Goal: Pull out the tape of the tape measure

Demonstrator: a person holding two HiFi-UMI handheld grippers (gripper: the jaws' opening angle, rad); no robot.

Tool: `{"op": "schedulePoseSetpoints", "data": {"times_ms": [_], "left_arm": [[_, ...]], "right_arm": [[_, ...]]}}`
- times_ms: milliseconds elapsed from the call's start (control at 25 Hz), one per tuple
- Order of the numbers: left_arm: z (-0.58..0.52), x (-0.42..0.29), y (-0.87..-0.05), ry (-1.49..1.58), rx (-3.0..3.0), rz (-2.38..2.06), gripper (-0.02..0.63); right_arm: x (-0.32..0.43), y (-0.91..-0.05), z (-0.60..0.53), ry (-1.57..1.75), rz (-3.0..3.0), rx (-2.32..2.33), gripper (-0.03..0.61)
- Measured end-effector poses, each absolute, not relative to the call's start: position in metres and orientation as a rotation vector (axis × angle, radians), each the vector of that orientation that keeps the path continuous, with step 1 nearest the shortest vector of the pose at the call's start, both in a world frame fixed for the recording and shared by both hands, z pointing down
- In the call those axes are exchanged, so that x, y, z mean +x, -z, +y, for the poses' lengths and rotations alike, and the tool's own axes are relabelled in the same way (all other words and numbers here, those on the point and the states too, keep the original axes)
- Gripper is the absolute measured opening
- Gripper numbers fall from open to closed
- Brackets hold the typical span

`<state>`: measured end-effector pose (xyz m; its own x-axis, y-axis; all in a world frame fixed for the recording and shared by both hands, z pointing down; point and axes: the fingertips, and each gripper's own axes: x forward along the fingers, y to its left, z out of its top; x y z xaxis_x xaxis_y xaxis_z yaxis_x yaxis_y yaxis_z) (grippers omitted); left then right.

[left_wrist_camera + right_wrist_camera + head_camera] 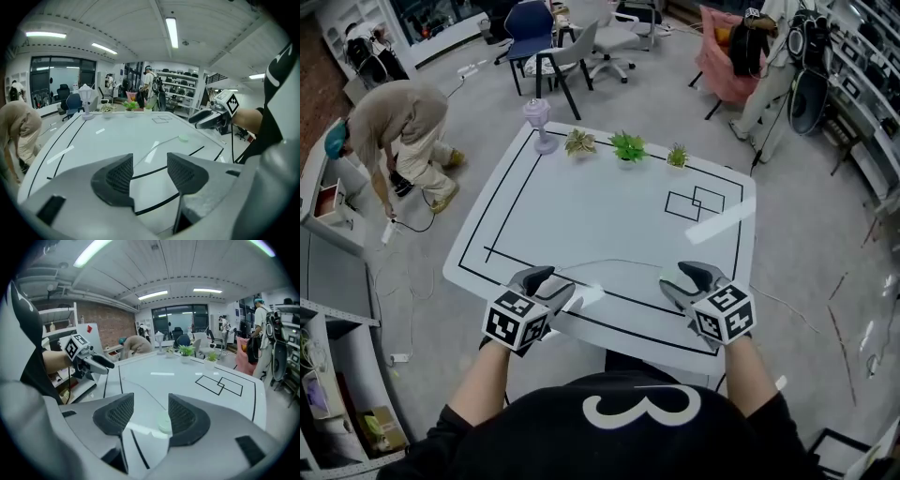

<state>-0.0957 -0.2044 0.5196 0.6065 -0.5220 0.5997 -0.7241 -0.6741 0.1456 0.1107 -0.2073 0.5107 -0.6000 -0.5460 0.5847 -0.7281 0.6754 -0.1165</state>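
Hovering over the near edge of the white table (581,206) at about 7 o'clock, the left gripper (551,281) has its claw spread wide. Its ribbed dark pads (119,176) have only bare tabletop between them.

A black border line (502,211) runs just inside the table's rim. The smooth, glossy middle lies open from side to side.

Across the near part, a thin, pale tape (614,262) arcs from the left gripper's side toward the right one, lying on the surface.

At 12 o'clock, along the far edge, stand a lilac stemmed object (537,122) and three small leafy potted plants (628,147). Two overlapping outlined rectangles (694,203) are drawn at about 2 o'clock.

At 5 o'clock the right gripper (686,279) also has its claw parted. In the right gripper view the tape measure (164,423), a small round pale case, lies on the table, seen in the gap between the pads and close to the right one, though whether they touch cannot be told. Grey floor surrounds the table on every side.
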Motion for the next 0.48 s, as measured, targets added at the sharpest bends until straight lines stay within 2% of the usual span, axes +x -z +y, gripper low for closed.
{"op": "schedulePoseSetpoints", "data": {"times_ms": [200,320,480], "left_arm": [[-0.178,-0.073,-0.458,-0.509,2.568,-0.966,0.203],[-0.156,-0.057,-0.423,-0.398,2.647,-0.905,0.184],[-0.129,-0.041,-0.389,-0.261,2.698,-0.832,0.083]], "right_arm": [[0.084,-0.458,-0.172,-0.437,-2.555,0.907,0.226],[0.072,-0.425,-0.150,-0.422,-2.661,0.895,0.170],[0.063,-0.393,-0.124,-0.397,-2.766,0.908,0.105]]}}
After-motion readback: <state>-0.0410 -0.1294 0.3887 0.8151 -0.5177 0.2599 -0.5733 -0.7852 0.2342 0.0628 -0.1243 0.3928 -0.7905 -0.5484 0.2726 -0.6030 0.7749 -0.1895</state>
